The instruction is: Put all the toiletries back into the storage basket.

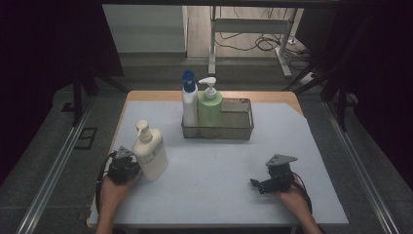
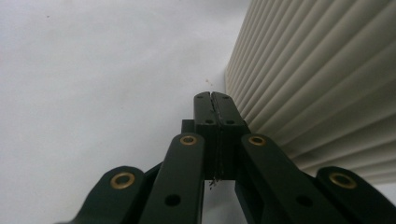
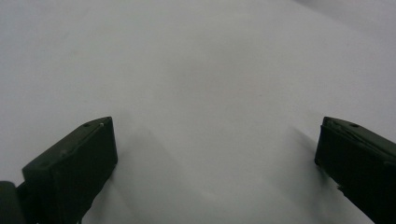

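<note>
Left gripper [image 1: 130,168] sits at the near-left part of the table [image 1: 214,170], jaws pressed together w/ nothing between them, just beside the cream pump bottle [image 1: 150,153]. Bottle stands upright on the table; its ribbed side is right next to the closed tips in the left gripper view. Right gripper [image 1: 257,184] rests near-right, jaws spread wide over bare table, well apart from the bottle. Wire basket [image 1: 241,127] farther back holds a green pump bottle [image 1: 210,108] & a white bottle w/ blue cap [image 1: 189,100].

Lab, dark curtains [image 1: 44,53], floor cables [image 1: 253,43]
</note>
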Demonstrator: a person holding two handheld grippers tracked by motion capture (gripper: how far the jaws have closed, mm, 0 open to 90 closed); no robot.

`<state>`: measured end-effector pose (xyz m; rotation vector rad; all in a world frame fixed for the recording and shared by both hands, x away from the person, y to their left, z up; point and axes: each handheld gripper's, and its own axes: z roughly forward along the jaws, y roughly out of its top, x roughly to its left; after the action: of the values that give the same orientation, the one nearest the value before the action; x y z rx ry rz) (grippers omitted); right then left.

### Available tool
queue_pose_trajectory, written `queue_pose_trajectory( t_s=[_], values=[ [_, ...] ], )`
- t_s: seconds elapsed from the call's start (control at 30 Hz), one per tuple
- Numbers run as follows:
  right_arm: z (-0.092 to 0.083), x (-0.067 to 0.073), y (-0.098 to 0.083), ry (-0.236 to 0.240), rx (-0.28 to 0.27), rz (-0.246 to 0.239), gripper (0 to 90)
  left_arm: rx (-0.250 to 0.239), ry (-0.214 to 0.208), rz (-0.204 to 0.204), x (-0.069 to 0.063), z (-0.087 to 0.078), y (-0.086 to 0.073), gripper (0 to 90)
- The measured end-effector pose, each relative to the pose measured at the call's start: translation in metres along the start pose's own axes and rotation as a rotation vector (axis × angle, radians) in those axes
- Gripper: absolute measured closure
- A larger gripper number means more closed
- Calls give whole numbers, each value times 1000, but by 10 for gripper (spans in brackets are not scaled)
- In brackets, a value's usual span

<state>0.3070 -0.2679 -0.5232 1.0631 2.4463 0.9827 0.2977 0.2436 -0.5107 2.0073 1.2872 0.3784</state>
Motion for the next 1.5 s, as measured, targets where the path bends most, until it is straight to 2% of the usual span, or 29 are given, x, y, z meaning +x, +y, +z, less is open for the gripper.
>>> queue_pose_trajectory(
  t_s=[0.1, 0.27, 0.57, 0.7, 0.9, 1.5],
  values=[
    [0, 0, 0, 0, 1, -2, 0, 1, -28, 4, -2, 2, -2, 893],
    [0, 0, 0, 1, 0, 1, 0, 2, -25, 17, -7, 6, 0, 893],
    [0, 0, 0, -1, 0, 0, 0, 3, -44, 30, -15, 10, 1, 893],
    [0, 0, 0, 0, 0, 1, 0, 6, -36, 46, -20, 11, 2, 892],
    [0, 0, 0, 0, 0, -1, 0, 7, -52, 49, -25, 14, 3, 892],
    [0, 0, 0, 1, 0, 0, 0, 38, -109, 110, -57, 24, 10, 892]
  ],
)
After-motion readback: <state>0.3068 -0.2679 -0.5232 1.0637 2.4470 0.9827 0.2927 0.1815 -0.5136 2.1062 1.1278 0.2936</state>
